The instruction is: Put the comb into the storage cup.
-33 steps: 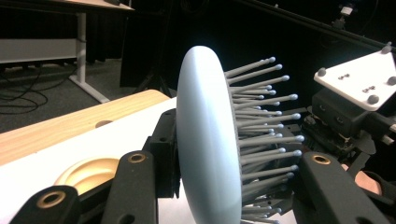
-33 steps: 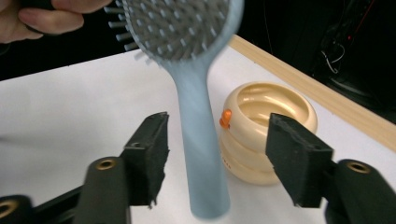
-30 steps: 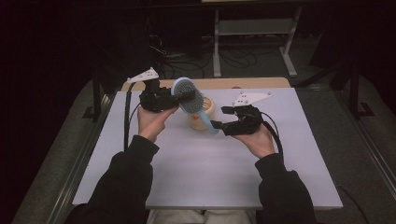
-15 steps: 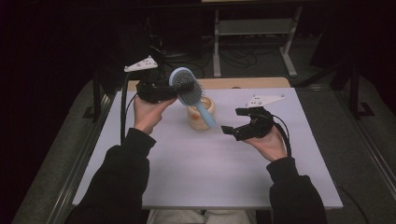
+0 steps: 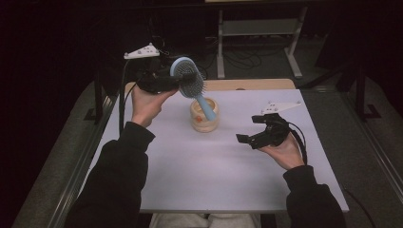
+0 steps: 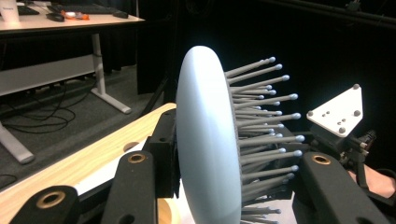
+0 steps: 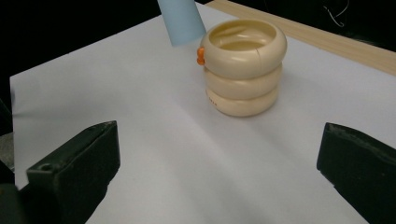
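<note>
The left gripper (image 5: 183,78) is clenched on the head of a pale blue hairbrush (image 5: 190,84); the left gripper view has the brush head (image 6: 208,144) edge-on between the two jaws, one against its smooth back and one among the bristles. From that grip the brush's long axis slopes down and away to the right, its handle (image 5: 207,108) ending over the mouth of the cream ringed cup (image 5: 204,115) that stands on the white table (image 5: 199,175) below and to the right of these tongs. The handle tip looks to be at the rim, though I cannot tell whether it touches. The coming move turns on that line: the brush must travel along its own axis to clear or enter the cup.

Farther right, the right gripper (image 5: 248,139) is released, jaws wide with nothing between them, and the cup (image 7: 243,65) lies ahead of it, well apart. The left hand is plainly the nearer.

Against the frame a second ago, the brush has been lifted higher, and the right gripper, then close beside the cup, has drawn off to the right, its jaws having just been opening.
</note>
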### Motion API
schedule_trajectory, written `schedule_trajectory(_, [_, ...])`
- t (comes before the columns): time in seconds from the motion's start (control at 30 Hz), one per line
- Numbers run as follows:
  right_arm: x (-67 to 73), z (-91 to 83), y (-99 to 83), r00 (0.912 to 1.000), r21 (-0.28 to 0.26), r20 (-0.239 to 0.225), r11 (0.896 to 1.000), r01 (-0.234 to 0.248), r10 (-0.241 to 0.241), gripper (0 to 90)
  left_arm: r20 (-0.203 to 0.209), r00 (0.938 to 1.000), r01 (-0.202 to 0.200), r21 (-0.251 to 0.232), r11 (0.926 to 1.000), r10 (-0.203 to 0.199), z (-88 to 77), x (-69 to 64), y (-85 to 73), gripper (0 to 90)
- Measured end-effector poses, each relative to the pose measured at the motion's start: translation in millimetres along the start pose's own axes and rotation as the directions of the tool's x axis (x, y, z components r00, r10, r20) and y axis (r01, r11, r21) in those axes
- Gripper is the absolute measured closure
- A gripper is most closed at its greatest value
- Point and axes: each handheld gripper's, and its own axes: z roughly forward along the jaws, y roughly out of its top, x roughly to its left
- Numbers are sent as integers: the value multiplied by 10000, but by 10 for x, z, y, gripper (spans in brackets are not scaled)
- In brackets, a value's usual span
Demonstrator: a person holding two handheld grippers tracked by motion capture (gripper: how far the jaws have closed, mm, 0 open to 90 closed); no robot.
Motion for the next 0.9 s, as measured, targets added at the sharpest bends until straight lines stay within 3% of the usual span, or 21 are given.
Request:
schedule_trajectory(0.47, [-75, -176, -286, 9994, 254, 72, 9991, -338, 336, 0, -149, 9991, -394, 242, 9989, 397, 2, 68, 244, 561])
schedule_trajectory(0.9, [-34, -306, -498, 9994, 344, -26, 9988, -338, 339, 0, -428, 9985, -315, 553, 9980, 339, 161, 304, 253, 560])
